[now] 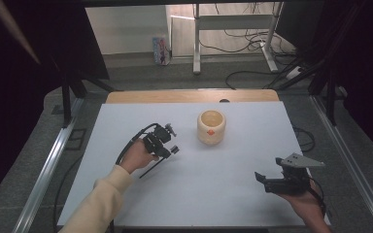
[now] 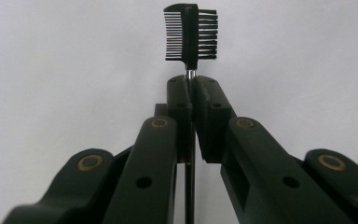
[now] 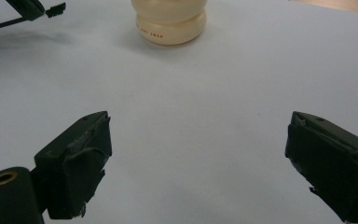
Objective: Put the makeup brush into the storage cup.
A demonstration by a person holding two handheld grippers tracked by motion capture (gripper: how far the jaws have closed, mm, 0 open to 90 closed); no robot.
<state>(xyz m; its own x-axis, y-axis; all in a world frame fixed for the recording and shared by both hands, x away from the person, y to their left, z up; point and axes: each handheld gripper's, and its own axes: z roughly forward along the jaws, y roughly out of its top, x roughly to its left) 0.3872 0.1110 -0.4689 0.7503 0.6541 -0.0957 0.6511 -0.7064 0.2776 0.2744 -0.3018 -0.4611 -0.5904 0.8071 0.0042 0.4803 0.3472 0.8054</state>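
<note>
A small black lash comb (image 2: 191, 32), with teeth on one side and bristles on the other, sticks out past the tips of my left gripper (image 2: 192, 86), which is shut on its thin metal stem. In the high view the left gripper (image 1: 169, 151) hovers left of centre, with the comb head (image 1: 175, 149) pointing right and its thin handle trailing back towards the sleeve. A cream ceramic cup (image 1: 211, 126) stands upright at mid-table, a short way right of the comb. My right gripper (image 1: 270, 171) is at the front right, open and holding nothing. In the right gripper view it (image 3: 198, 154) faces the cup (image 3: 170, 23).
A white sheet (image 1: 213, 189) covers the table, and a wooden strip (image 1: 189, 95) shows along its far edge. Metal rails (image 1: 48, 165) run down both sides. Cables and white desk legs (image 1: 196, 43) are on the floor beyond.
</note>
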